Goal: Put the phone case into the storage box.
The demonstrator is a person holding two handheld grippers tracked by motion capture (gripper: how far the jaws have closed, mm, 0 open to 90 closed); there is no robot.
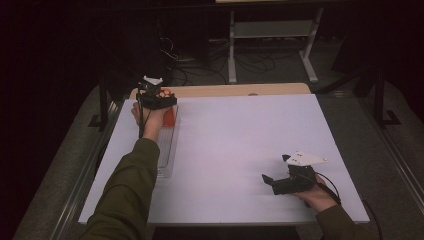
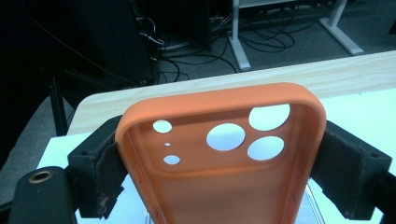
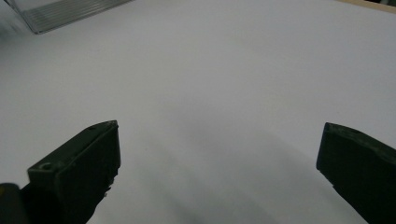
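An orange phone case [image 2: 219,154] with round camera cut-outs is clamped between the two black jaws of my left gripper [image 2: 219,163]. From above, that gripper [image 1: 156,98] is at the table's far left corner with the orange case [image 1: 169,116] hanging below it, over a clear tray [image 1: 167,150]. My right gripper [image 1: 272,175] rests low at the front right of the white table [image 1: 240,145], jaws wide apart. In the right gripper view its fingers [image 3: 84,163] frame bare white surface, with nothing between them.
The clear tray runs along the table's left edge, and its ribbed corner [image 3: 65,14] shows at top left in the right gripper view. A wooden strip [image 1: 240,90] borders the far edge. Beyond it stand a white desk frame [image 1: 272,35] and floor cables [image 1: 200,60].
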